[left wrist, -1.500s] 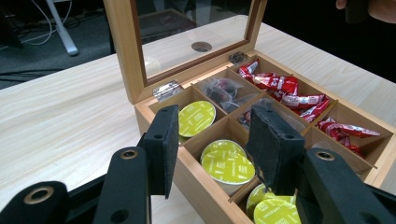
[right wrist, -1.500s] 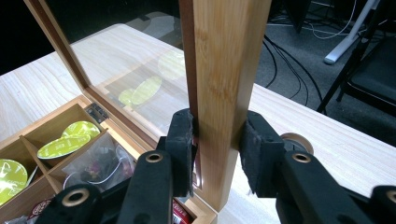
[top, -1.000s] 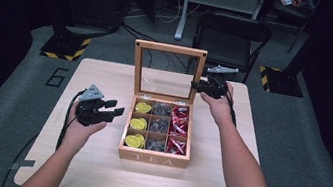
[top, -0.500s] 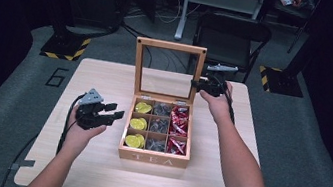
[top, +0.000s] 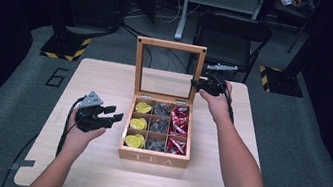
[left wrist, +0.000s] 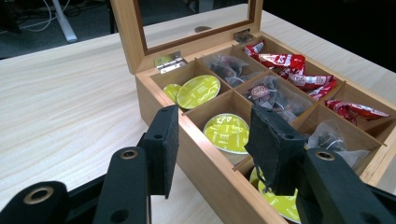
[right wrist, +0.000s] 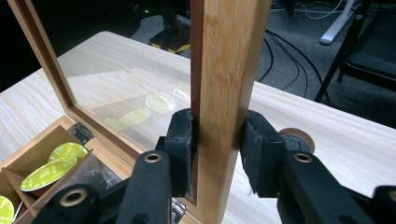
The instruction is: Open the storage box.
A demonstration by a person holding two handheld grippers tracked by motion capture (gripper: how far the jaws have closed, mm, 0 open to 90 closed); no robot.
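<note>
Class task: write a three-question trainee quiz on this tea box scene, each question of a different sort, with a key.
1. True or false: the lid of the tea box stands upright.
2. What does the right tool clamp? A) a red packet B) the lid's side frame C) a chair
3. Fill in: the left column holds ____ pods.

Key: 1 true. 2 B, a pad presses on each face of the frame. 3 yellow-green; the left tool hangs beside that column with nothing between its pads.
</note>
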